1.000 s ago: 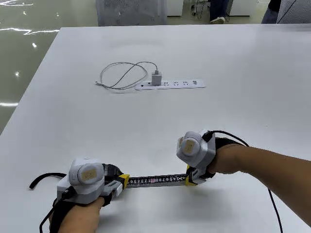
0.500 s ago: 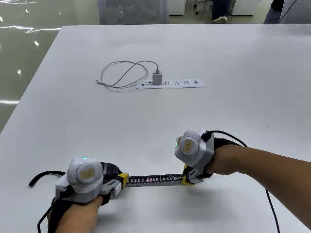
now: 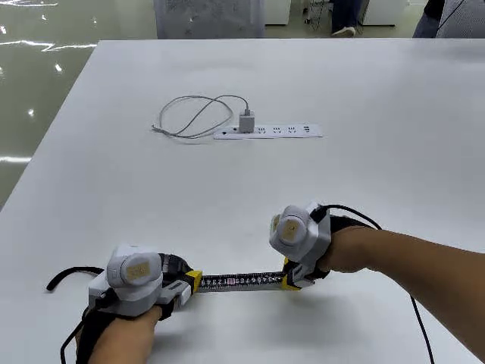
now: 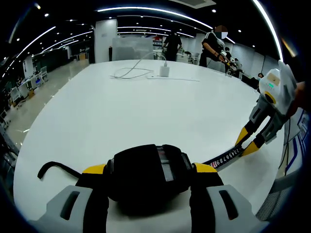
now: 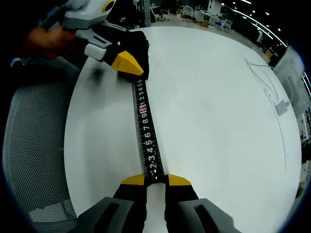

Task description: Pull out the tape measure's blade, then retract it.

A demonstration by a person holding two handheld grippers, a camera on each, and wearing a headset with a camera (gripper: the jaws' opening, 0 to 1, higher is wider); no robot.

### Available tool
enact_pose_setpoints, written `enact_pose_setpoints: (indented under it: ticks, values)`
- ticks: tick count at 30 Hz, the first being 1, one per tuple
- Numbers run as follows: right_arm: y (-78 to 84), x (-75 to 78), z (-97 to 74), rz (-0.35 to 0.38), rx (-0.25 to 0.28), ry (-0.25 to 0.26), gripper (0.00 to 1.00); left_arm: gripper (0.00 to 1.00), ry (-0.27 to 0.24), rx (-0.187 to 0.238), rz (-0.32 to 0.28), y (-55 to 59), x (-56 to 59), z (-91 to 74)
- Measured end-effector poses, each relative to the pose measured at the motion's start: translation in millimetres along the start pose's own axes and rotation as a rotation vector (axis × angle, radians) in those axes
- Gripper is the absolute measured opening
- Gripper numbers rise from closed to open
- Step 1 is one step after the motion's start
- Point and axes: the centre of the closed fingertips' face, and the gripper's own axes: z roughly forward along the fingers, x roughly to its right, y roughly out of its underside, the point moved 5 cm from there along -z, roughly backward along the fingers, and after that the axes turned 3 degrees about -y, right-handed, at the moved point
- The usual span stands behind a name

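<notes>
Right gripper [image 5: 155,181] on black numbered blade [image 5: 146,131]

Left claw [image 3: 191,281], right claw [image 3: 289,282] — grey, yellow-tipped, black cable [image 3: 355,210]

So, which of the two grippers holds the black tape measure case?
The left gripper: it clamps the black tape measure case, while the right gripper pinches only the numbered blade.

I see bright, even overhead light on the white tabletop [image 3: 364,91], with faint soft shadows. Glare streaks the glossy floor [image 3: 30,76]. Both gripper views bow hard at their edges; ceiling strip lights [image 4: 146,8] curve overhead.
</notes>
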Motion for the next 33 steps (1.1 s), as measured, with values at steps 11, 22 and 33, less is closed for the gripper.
enact_pose_setpoints:
  ticks: [11,22,33]
  values:
    - [-4.1,-0.2,1.5,0.006,-0.006,0.002,0.09,0.64,0.000,-0.004,0.000,0.5,-0.3,1.2]
    - [-9.1,-0.6,3.5,-0.002,-0.018,0.002,0.09,0.64,0.000,-0.006,-0.001,0.5,0.3,0.7]
    - [-13.5,-0.3,5.6,0.003,-0.019,0.008,0.09,0.64,0.001,-0.009,-0.002,0.3,-0.5,1.4]
